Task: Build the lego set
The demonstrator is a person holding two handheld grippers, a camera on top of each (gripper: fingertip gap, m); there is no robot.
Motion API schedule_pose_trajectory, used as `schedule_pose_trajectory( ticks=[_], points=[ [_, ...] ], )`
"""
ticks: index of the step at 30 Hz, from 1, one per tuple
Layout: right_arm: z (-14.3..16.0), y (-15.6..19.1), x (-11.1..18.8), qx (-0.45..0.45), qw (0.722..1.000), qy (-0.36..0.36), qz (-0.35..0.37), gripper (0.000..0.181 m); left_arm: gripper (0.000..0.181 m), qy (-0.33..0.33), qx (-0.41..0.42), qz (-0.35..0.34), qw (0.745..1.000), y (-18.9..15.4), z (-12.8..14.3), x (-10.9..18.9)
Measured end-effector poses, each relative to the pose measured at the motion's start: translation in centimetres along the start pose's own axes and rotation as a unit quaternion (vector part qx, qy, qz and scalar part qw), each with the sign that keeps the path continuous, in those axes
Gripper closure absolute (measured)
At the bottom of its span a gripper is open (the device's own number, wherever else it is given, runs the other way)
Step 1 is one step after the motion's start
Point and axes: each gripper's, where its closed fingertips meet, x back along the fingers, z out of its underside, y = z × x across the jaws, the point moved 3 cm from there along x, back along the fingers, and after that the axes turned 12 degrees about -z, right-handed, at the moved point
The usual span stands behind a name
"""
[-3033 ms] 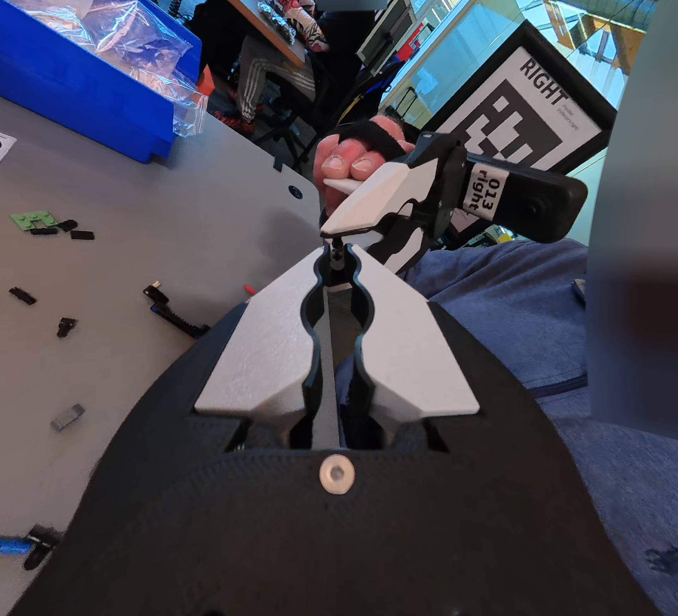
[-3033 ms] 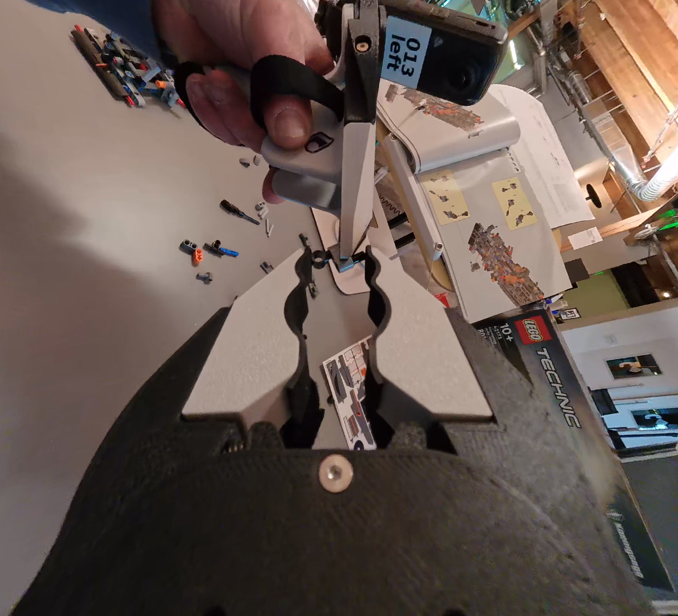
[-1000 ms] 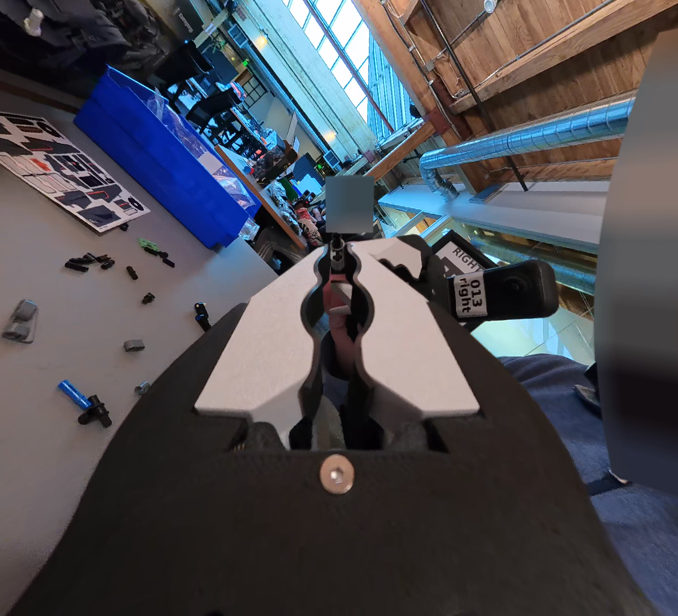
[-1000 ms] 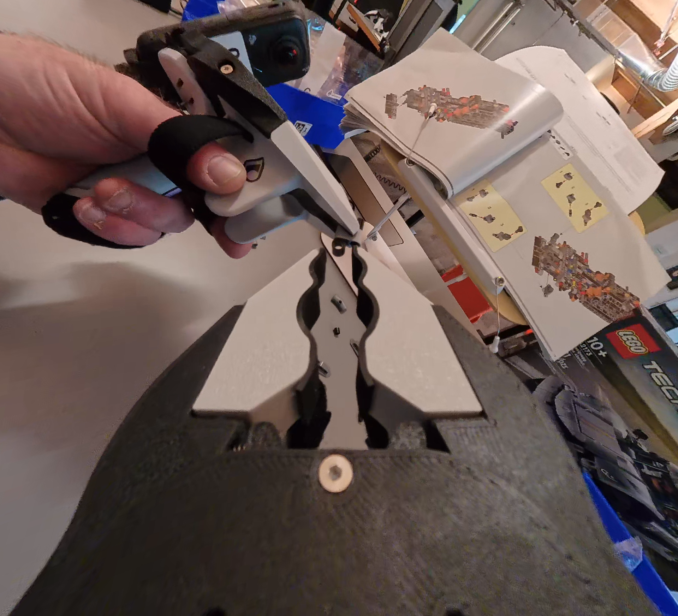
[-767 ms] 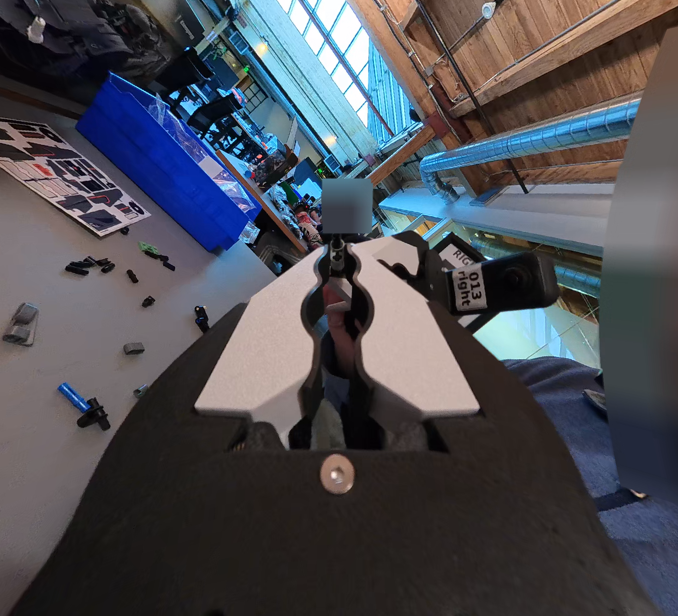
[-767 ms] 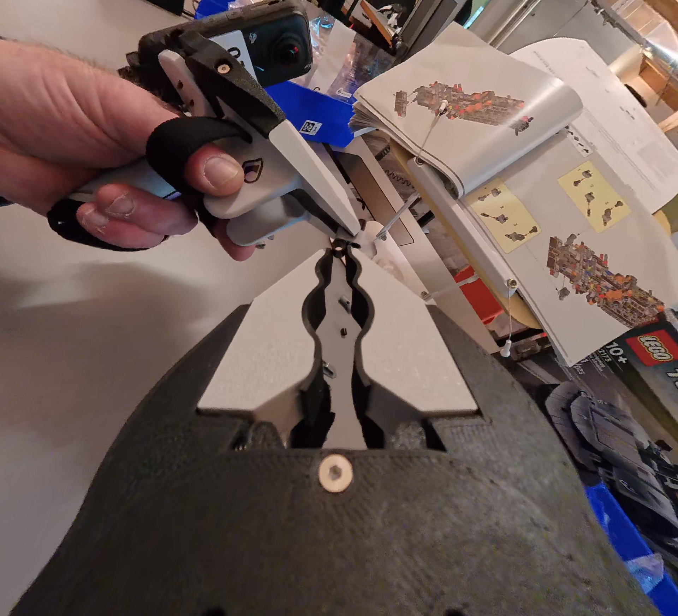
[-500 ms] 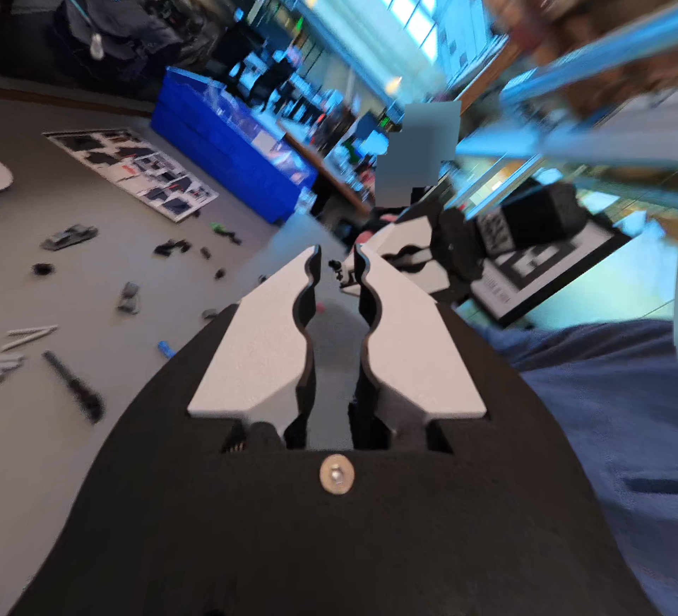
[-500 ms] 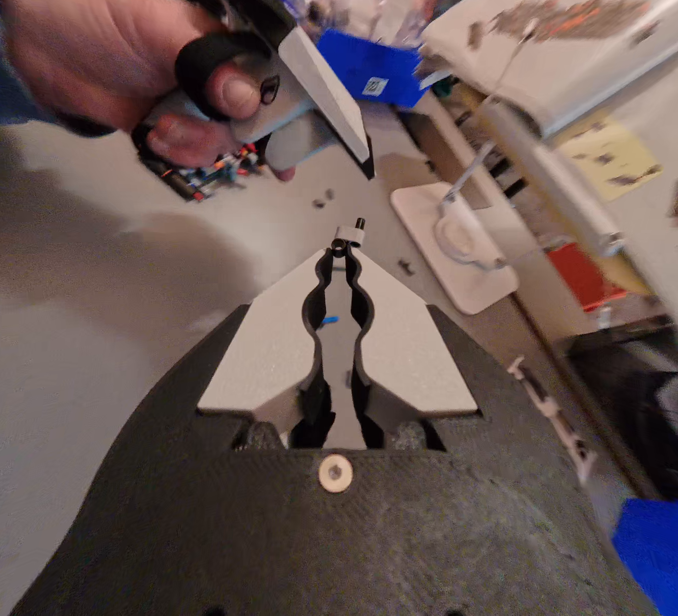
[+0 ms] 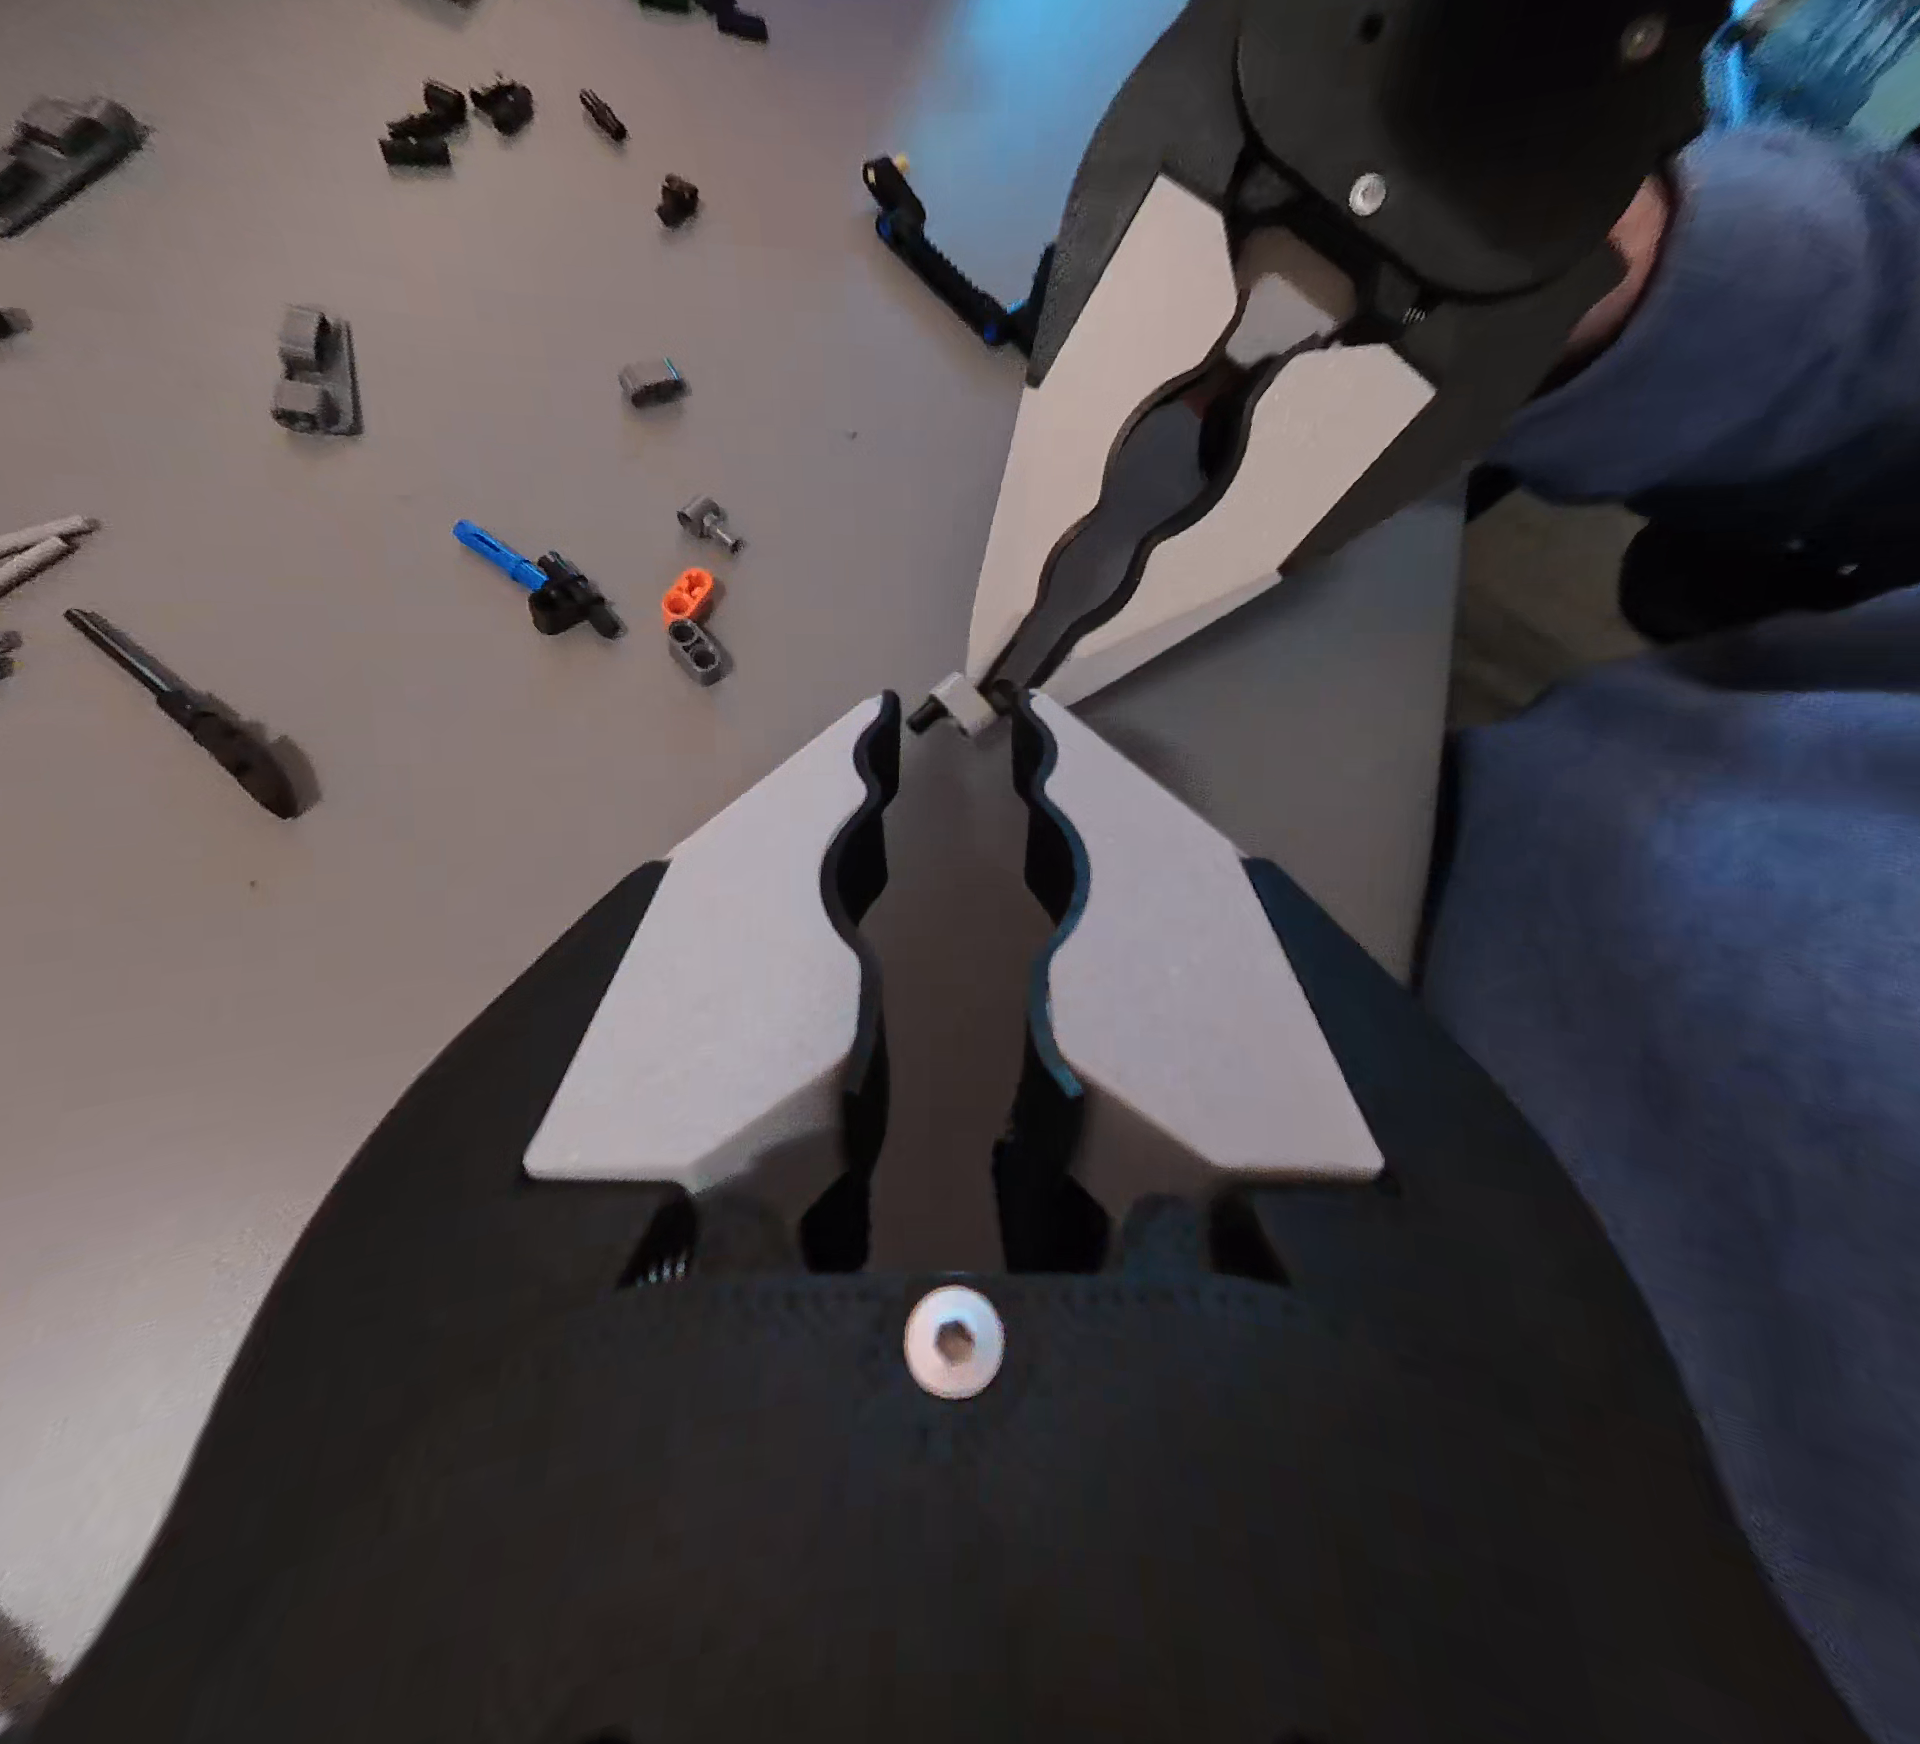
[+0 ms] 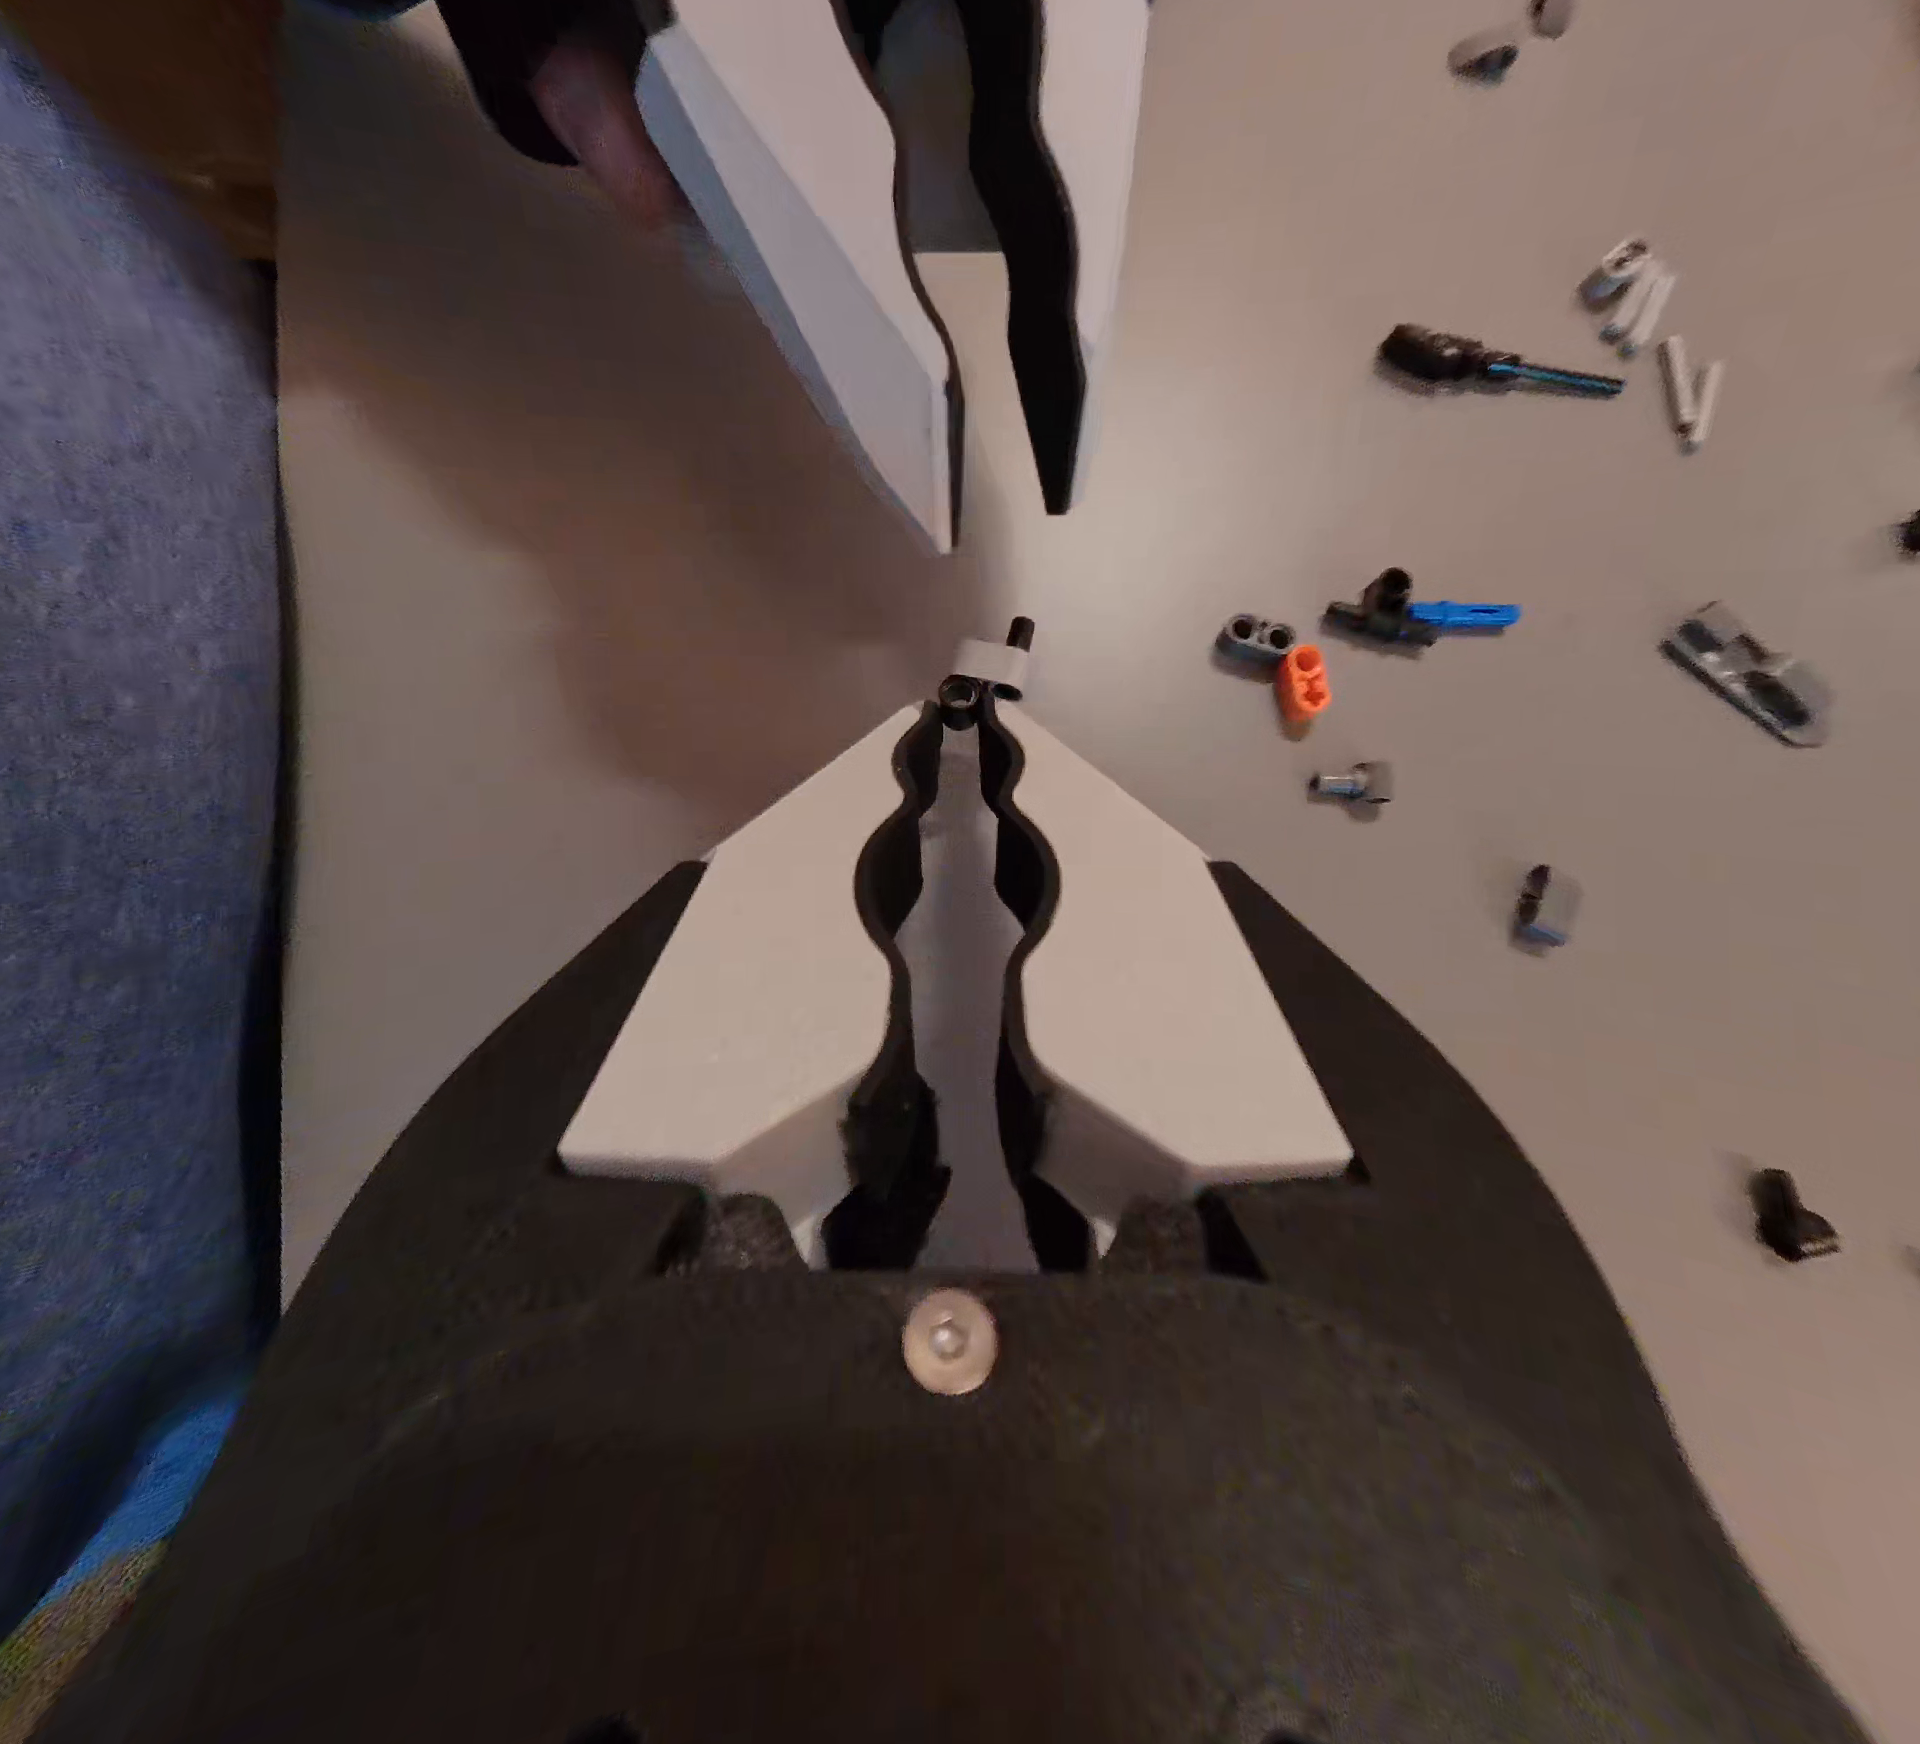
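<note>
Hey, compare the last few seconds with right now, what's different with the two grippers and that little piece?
The left gripper let go of the small grey-and-black piece: its jaws, earlier pinched on it, now stand apart. Both grippers came down from mid-air and now point at the grey table. The right gripper stayed shut on the piece, pinching its black end. The loose parts, such as the orange connector, still lie on the table.

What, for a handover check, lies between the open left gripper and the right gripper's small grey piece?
Nothing visible: only bare table shows between the left gripper and the grey piece pinched by the right gripper.
</note>
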Motion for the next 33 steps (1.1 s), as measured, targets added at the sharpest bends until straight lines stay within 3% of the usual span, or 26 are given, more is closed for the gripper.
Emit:
schedule_pose_trajectory(
  ticks=[12,18,22,28,33],
  points=[
    [1.6,-0.1,-1.0,0.012,0.999,0.039,-0.010,0.177,0.160,0.057,-0.117,-0.011,0.991,-0.9,2.2,-3.0],
    [1.9,-0.2,-0.4,0.012,0.998,0.054,0.006,0.162,0.159,0.056,-0.122,-0.008,0.991,-1.0,2.3,-3.4],
    [1.9,-0.5,2.1,0.012,0.998,0.038,0.042,0.164,0.157,0.050,-0.125,-0.014,0.991,-0.9,2.2,-3.1],
    [3.5,-6.5,8.8,-0.050,0.987,-0.002,0.150,0.163,0.157,0.025,-0.112,-0.024,0.993,-0.7,1.4,-2.5],
    [4.5,-10.5,10.2,-0.050,0.983,0.025,0.173,0.161,0.157,0.021,-0.112,-0.034,0.993,-0.4,1.4,-2.3]
  ],
)
